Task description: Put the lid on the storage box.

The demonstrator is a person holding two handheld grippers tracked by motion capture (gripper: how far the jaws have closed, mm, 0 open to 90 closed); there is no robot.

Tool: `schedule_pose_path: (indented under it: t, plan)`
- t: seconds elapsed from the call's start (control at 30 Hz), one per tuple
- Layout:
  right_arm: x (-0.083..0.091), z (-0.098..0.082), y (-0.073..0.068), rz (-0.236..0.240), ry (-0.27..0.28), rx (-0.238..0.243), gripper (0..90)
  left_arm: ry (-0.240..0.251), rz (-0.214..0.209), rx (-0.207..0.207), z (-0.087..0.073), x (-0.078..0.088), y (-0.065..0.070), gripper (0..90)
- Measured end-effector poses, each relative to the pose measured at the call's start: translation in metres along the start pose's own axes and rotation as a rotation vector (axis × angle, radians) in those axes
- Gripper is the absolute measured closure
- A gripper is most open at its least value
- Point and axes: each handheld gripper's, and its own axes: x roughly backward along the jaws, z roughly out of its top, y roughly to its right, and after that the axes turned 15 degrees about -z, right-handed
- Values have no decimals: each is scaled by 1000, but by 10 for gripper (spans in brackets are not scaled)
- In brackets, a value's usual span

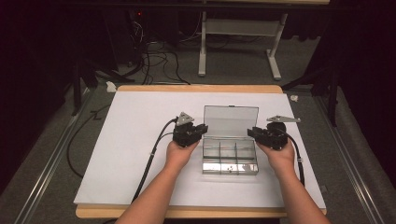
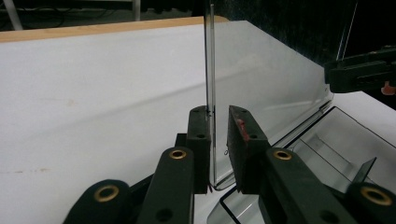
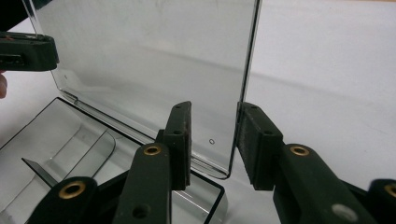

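High view: a clear box [image 1: 229,156] sits on the white bench [image 1: 135,154], its lid [image 1: 230,120] standing upright at the box's far side. Left hand-held gripper [image 1: 201,129] sits at the lid's left edge, right hand-held gripper [image 1: 252,132] at its right edge. Left gripper view – the lid's edge [image 2: 210,84] stands between the jaws, touching one pad, a gap to the other; not clamped. Right gripper view – the lid's edge [image 3: 243,88] stands between open jaws, just beside one pad, well clear of the other. Dividers [image 1: 235,154] split the box into compartments.
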Motion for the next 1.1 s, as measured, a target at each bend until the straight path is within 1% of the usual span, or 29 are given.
schedule_pose_path:
  t: [0.33,0.47,0.57,0.77,0.9,0.97,1.1]
  plan:
    - [7,1,-3,-1,13,13,648,5,-5,-21,1,5,9,756]
    - [11,0,-5,-6,16,18,643,13,-10,-15,-1,7,11,744]
    - [14,-1,-6,-8,26,24,634,17,-16,-18,-3,8,13,730]
    - [18,-8,-6,-4,38,12,618,26,-19,-21,-5,11,18,700]
    - [20,-11,-5,2,42,11,607,31,-22,-22,-8,14,20,687]
    - [21,-12,-6,-1,43,21,603,34,-21,-21,-9,15,21,686]
    - [22,-13,-7,-1,42,17,592,36,-27,-20,-11,16,23,681]
